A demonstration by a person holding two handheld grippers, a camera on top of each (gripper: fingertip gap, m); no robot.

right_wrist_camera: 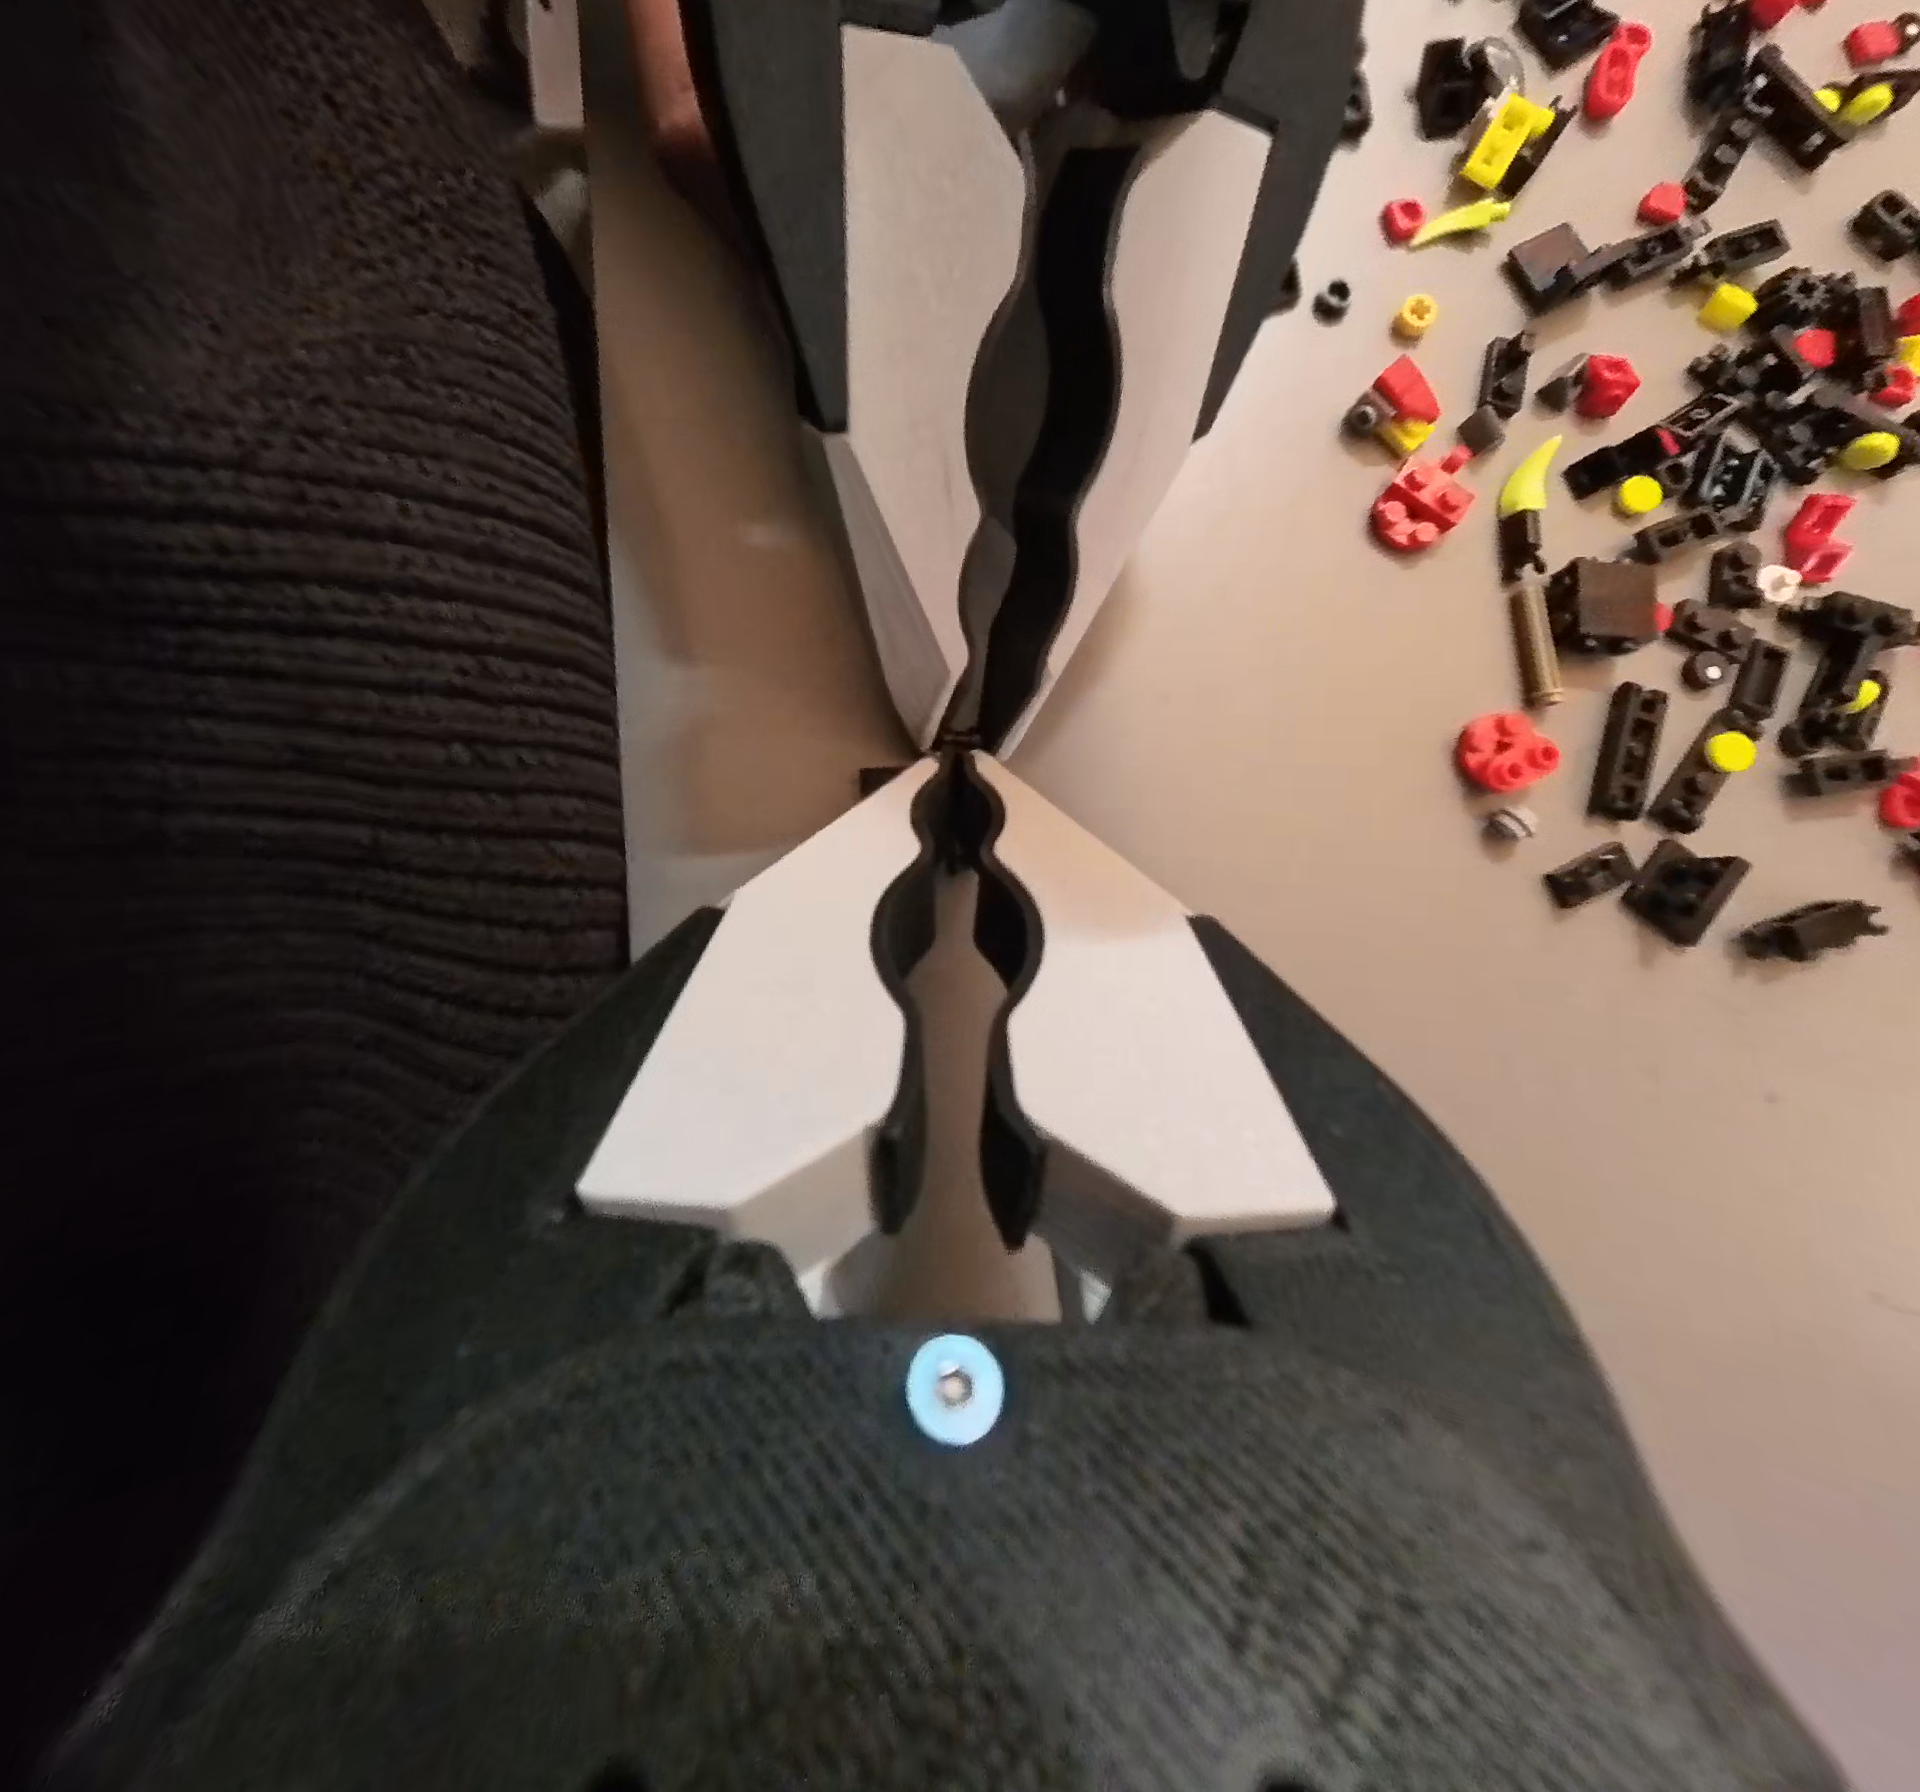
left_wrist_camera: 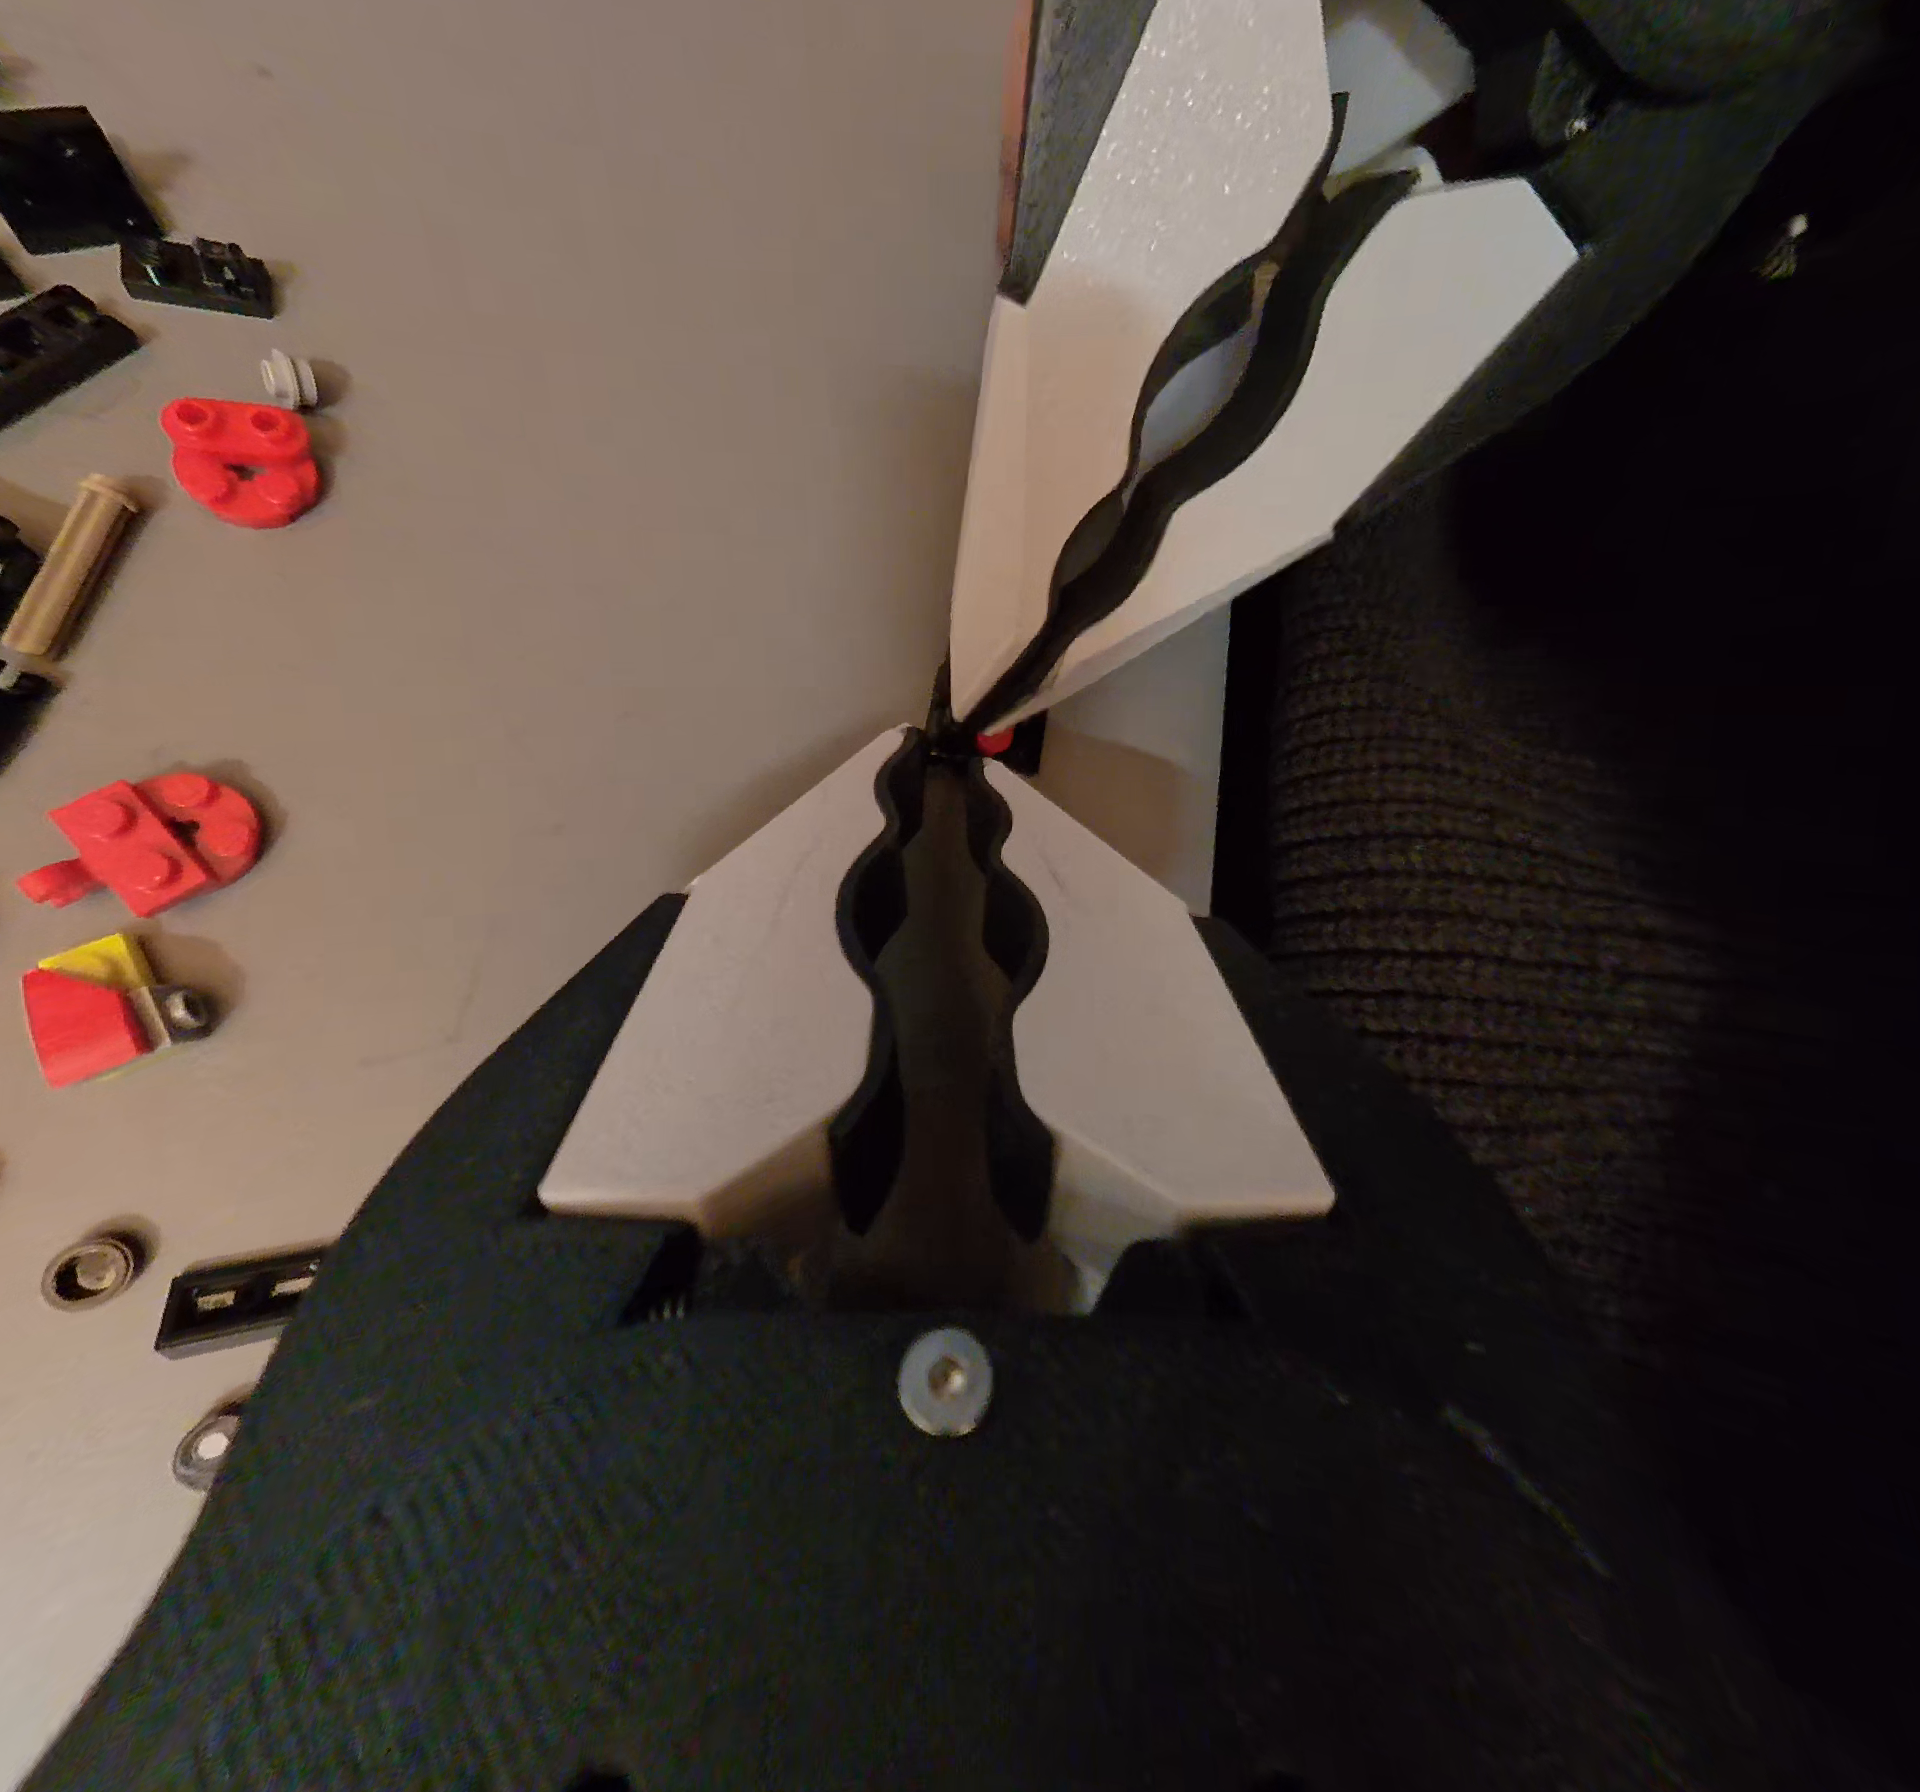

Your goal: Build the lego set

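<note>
We've got both grippers tip to tip over the table edge [left_wrist_camera: 1132, 807]; left gripper [left_wrist_camera: 951, 755] nearly closed on some tiny black bit with a red stud [left_wrist_camera: 995, 741]; right gripper [right_wrist_camera: 954, 763] pinched shut on that bit's other end; loose bricks [right_wrist_camera: 1704, 454] well off to the side.

No writing, label, brand, number or sign can be read in either view.

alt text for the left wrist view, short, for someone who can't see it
Two white-fingered grippers, the left gripper and the right gripper, meet tip to tip above a beige table, with a small black and red piece between the tips. Loose red bricks and black bricks lie at left.
</note>
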